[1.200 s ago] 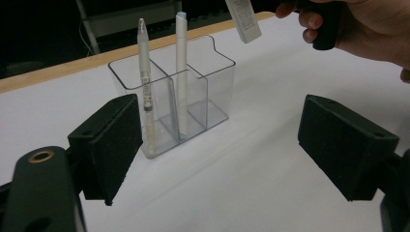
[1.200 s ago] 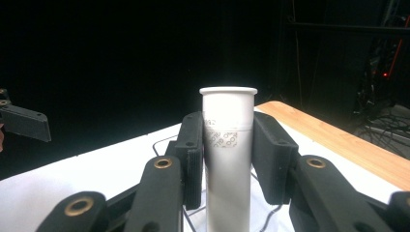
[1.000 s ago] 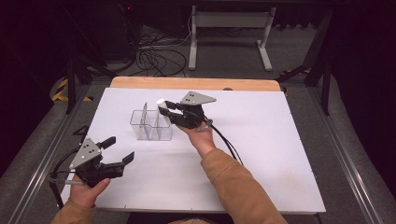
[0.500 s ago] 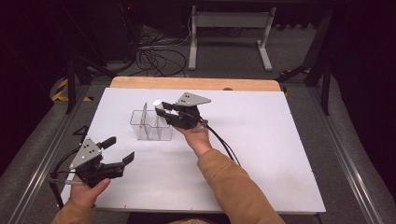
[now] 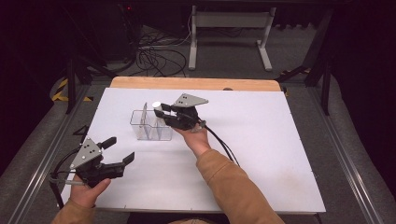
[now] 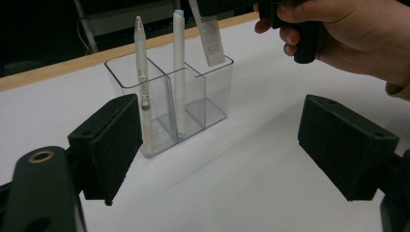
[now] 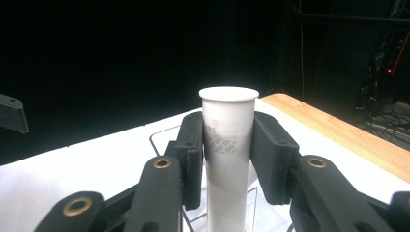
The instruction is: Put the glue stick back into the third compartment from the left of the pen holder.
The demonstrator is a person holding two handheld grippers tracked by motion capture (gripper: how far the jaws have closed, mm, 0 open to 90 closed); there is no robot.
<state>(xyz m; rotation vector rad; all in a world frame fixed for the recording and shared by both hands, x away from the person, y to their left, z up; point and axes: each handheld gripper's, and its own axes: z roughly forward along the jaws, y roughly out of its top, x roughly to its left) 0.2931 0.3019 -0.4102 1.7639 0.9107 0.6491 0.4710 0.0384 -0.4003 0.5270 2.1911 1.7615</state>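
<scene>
Right gripper (image 7: pixel 227 159) pinches white tube (image 7: pixel 228 145) over clear organizer (image 5: pixel 151 125), mid-desk toward far edge. Left gripper (image 6: pixel 232 145) spread, idle near front-left corner. Risk: tube catches divider, tips light organizer.

Table (image 5: pixel 261 140): matt white top, smooth; far edge strip (image 5: pixel 196 83) of pale wood. Holder (image 6: pixel 193 104): clear glossy plastic, three cells. Tube (image 7: pixel 228 145): white, matt, smooth plastic, faint grey print. Right tool (image 7: pixel 227 150): matt black pads, slightly rough; brass-coloured rivets. Left tool (image 6: pixel 237 145): same dull black pads. Sleeve (image 5: pixel 233 186): tan cloth.
</scene>
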